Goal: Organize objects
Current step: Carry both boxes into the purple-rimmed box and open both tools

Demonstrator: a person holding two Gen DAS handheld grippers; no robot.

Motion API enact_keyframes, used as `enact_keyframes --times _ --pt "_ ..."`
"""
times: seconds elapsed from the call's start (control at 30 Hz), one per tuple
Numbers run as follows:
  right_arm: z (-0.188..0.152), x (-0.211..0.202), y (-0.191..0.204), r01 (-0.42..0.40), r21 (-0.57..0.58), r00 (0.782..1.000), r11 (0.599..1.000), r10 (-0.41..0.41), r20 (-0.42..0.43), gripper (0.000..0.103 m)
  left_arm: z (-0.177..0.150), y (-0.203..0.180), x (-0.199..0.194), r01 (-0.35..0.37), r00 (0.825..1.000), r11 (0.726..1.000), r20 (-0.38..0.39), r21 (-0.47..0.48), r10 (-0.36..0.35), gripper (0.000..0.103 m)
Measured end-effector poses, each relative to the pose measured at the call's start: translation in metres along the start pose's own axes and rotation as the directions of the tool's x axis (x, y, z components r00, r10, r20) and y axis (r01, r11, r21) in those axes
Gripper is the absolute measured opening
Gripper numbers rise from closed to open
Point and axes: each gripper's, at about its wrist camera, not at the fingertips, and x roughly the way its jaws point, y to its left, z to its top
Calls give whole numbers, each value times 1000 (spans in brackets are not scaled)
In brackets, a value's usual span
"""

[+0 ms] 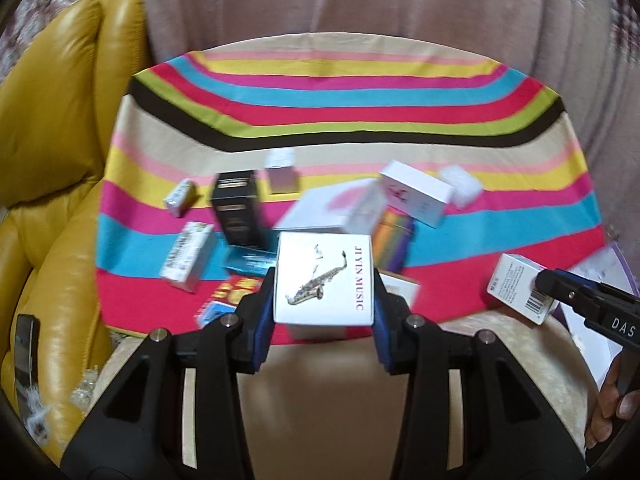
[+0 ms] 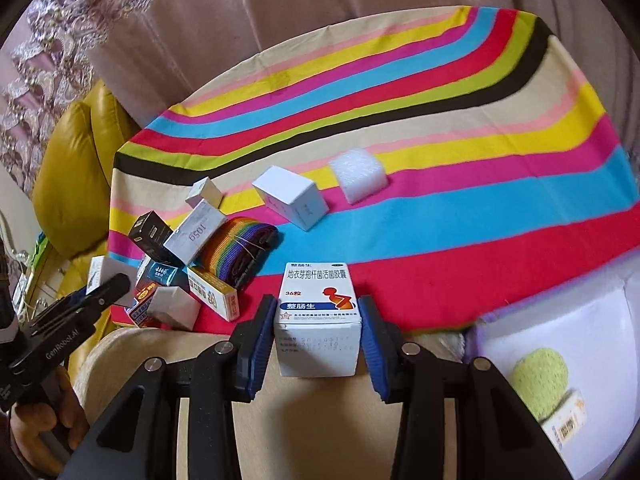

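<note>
On the left, a heap of small cartons [image 2: 180, 264] lies jumbled on the striped cloth [image 2: 460, 200], likely the unsorted pile. Just right of it, the left gripper [image 1: 324, 300] is clamped on a white saxophone-print box [image 1: 324, 280], its blue pads pressing both sides and holding it clear of the cloth, probably to carry it off. Further right, the right gripper [image 2: 316, 328] is clamped the same way on a white medicine carton [image 2: 318, 312], near a white tray [image 2: 568, 344] holding a green ball [image 2: 540, 376], perhaps the destination.
</note>
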Motion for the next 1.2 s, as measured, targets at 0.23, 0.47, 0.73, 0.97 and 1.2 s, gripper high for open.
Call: enact_keyframes --times 0.23,0.47,0.73,0.97,1.2 --pt "-19 -43 -17 93 12 992 996 -93 89 42 -4 -48 -3 83 996 993 -22 80 -82 46" --pt "-35 -74 -48 149 107 980 983 -161 113 42 -10 -99 -6 200 979 970 -75 136 -191 46" --pt "-59 -94 -86 218 183 972 959 -230 46 42 -15 -158 -9 329 942 923 -140 198 -305 46" --pt "-92 -98 -123 298 235 955 925 -290 -68 42 -19 -209 -9 429 900 870 -198 242 -389 46" --pt "-112 -98 -136 293 266 954 919 -263 -143 43 -25 -241 -4 528 841 813 -281 245 -462 47"
